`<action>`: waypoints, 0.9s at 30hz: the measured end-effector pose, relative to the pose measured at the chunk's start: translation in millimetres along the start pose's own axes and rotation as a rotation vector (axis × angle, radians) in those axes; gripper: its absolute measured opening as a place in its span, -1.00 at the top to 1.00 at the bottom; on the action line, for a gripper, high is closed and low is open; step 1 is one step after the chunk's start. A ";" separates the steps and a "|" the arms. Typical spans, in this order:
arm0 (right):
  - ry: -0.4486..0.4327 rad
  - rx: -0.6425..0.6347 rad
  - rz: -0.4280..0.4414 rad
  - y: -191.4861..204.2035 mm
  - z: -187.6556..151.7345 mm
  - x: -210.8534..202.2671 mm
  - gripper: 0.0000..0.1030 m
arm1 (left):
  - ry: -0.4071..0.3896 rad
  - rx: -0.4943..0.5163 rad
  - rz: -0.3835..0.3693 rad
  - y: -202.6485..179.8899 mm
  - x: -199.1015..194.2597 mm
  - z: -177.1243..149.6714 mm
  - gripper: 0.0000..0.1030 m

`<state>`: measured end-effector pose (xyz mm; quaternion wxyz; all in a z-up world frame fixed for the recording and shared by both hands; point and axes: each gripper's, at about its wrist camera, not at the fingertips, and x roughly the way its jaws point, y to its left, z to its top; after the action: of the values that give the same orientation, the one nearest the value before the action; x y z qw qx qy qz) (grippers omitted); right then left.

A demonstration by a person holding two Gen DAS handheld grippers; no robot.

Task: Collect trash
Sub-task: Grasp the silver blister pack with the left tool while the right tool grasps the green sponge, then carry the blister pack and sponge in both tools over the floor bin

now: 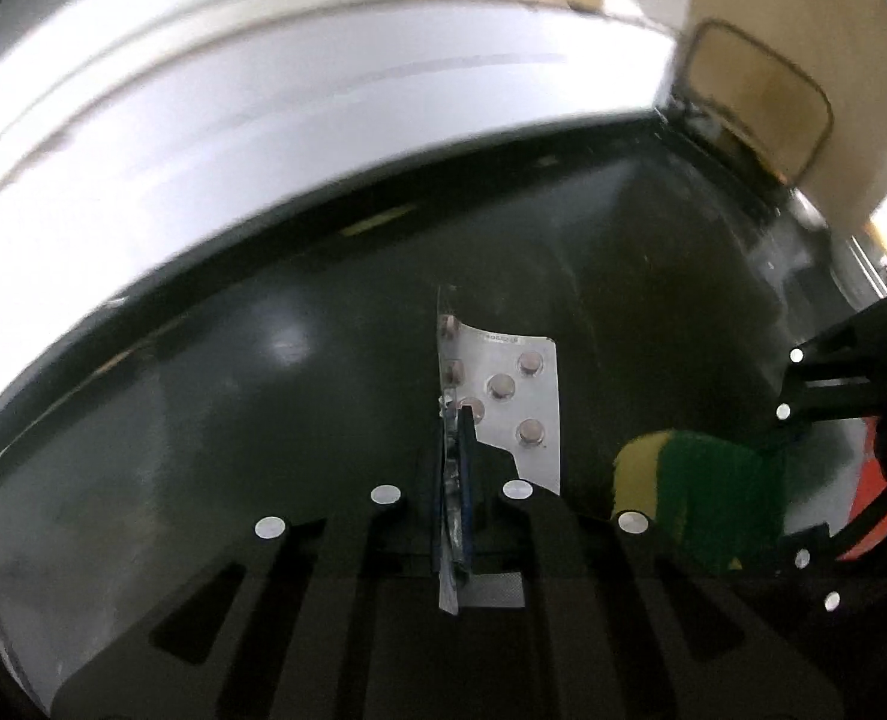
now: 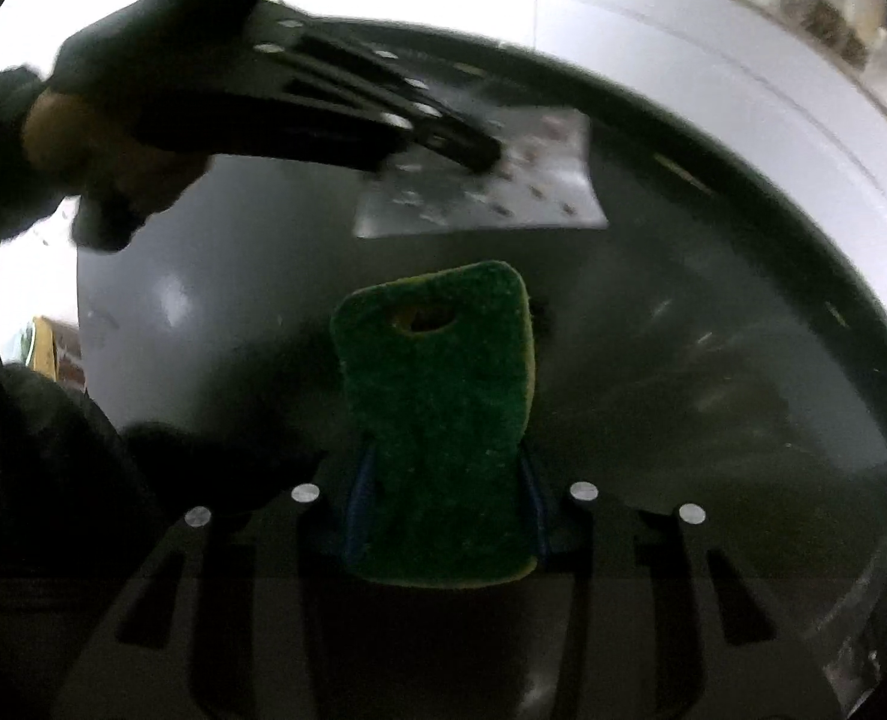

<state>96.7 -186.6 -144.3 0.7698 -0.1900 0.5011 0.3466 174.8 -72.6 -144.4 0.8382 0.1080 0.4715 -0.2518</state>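
My left gripper (image 1: 456, 420) is shut on a silver pill blister pack (image 1: 512, 396) and holds it over the inside of a dark bin (image 1: 203, 420). The same pack (image 2: 503, 192) and left gripper (image 2: 485, 153) show in the right wrist view at the upper middle. My right gripper (image 2: 443, 468) is shut on a green and yellow sponge (image 2: 437, 396) with a hole near its top, also above the bin's dark inside (image 2: 713, 390). The sponge (image 1: 695, 492) and right gripper (image 1: 803, 408) appear at the right of the left wrist view.
A white surface (image 1: 263, 120) runs behind the bin's rim. A tan board with a dark-rimmed opening (image 1: 761, 102) stands at the upper right. The person's dark-sleeved hand (image 2: 113, 120) holds the left gripper. An orange part (image 1: 875, 492) shows by the right gripper.
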 end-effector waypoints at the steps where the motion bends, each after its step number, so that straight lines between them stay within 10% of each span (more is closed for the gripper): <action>1: -0.011 0.000 -0.012 1.8 0.3 -6.2 0.22 | -0.006 -0.023 0.024 0.2 -13.0 -3.5 0.93; 27: -0.120 -0.117 -0.039 90.3 13.9 -56.6 0.22 | -0.039 -0.360 0.305 -3.5 -145.8 -133.3 0.93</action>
<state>25.6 -135.1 -82.3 0.7926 -0.2236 0.4291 0.3710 12.4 26.9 -92.1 0.8813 0.0221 0.4707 -0.0362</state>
